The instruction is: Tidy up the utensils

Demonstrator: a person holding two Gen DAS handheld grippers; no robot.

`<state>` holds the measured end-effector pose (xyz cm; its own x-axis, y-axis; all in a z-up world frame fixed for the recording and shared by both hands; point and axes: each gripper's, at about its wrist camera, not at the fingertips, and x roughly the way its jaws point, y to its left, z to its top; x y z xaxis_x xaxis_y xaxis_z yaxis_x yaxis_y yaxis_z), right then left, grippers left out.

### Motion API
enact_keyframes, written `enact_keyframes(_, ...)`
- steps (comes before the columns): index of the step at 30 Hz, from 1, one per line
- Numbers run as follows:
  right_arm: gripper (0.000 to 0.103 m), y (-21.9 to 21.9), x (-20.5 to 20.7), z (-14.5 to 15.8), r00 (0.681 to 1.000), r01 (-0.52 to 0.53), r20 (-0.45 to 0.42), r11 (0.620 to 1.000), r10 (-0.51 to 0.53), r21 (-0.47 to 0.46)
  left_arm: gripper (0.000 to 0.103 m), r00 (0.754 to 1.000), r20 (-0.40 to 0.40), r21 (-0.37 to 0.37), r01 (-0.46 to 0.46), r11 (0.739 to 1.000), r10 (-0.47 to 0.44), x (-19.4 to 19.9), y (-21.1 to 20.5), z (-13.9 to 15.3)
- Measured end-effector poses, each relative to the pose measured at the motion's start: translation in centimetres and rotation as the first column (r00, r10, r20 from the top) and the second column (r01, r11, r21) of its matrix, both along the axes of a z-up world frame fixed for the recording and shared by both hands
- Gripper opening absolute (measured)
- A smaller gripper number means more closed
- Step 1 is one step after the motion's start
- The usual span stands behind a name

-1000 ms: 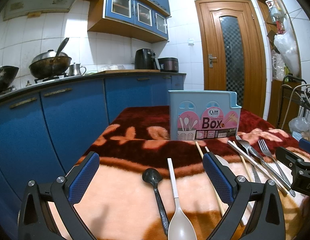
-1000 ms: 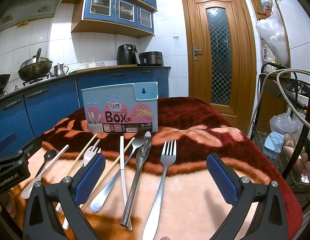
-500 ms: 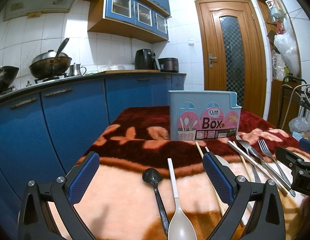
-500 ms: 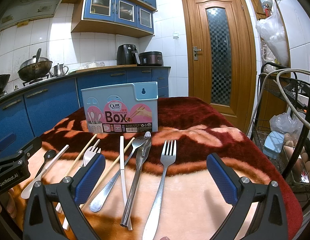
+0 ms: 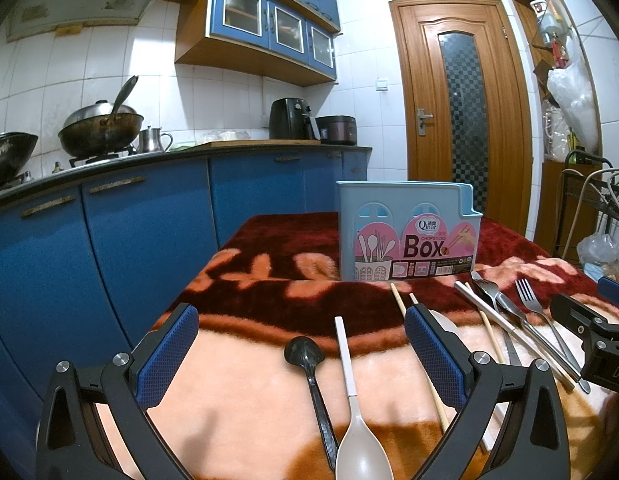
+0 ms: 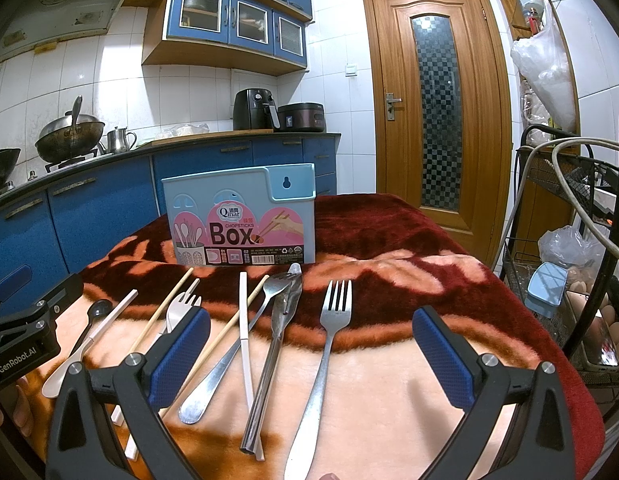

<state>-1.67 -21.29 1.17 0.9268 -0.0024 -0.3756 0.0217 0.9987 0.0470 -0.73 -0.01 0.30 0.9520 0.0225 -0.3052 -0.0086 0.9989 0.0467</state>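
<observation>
A light blue chopsticks box [image 5: 405, 232] [image 6: 241, 220] stands upright at the far side of a blanket-covered table [image 6: 409, 380]. Utensils lie in a row in front of it. My left gripper [image 5: 301, 356] is open above a black spoon [image 5: 309, 368] and a beige spoon [image 5: 359, 440]. My right gripper [image 6: 309, 352] is open over a metal fork [image 6: 325, 356], with metal tongs [image 6: 277, 344], a metal spoon [image 6: 229, 356], a white chopstick [image 6: 244, 336] and wooden chopsticks [image 6: 161, 312] to its left. A second fork [image 6: 177, 312] is partly hidden behind its left finger [image 6: 181, 356].
Blue kitchen cabinets [image 5: 109, 248] and a counter with woks run along the left. A wooden door [image 6: 433, 112] stands behind the table. A wire rack [image 6: 581, 280] with bags and eggs is close on the right. The table's edges drop off left and right.
</observation>
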Motion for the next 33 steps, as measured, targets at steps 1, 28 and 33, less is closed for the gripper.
enact_keyframes(1, 0.103, 0.0, 0.0, 0.0, 1.000, 0.000, 0.000, 1.000, 0.000, 0.000, 0.102, 1.000, 0.000, 0.000, 0.000, 1.000, 0.000, 0.0, 0.0, 0.0)
enact_keyframes(28, 0.103, -0.3, 0.4, -0.2, 1.000, 0.007, -0.019, 1.000, -0.006, 0.025, 0.102, 1.000, -0.024, -0.008, 0.008, 1.000, -0.008, 0.1, 0.4, 0.2)
enact_keyframes(33, 0.103, -1.1, 1.3, 0.0, 0.994, -0.028, -0.103, 0.998, 0.034, 0.061, 0.102, 0.996, -0.080, -0.029, 0.034, 0.999, -0.036, 1.1, 0.9, 0.3)
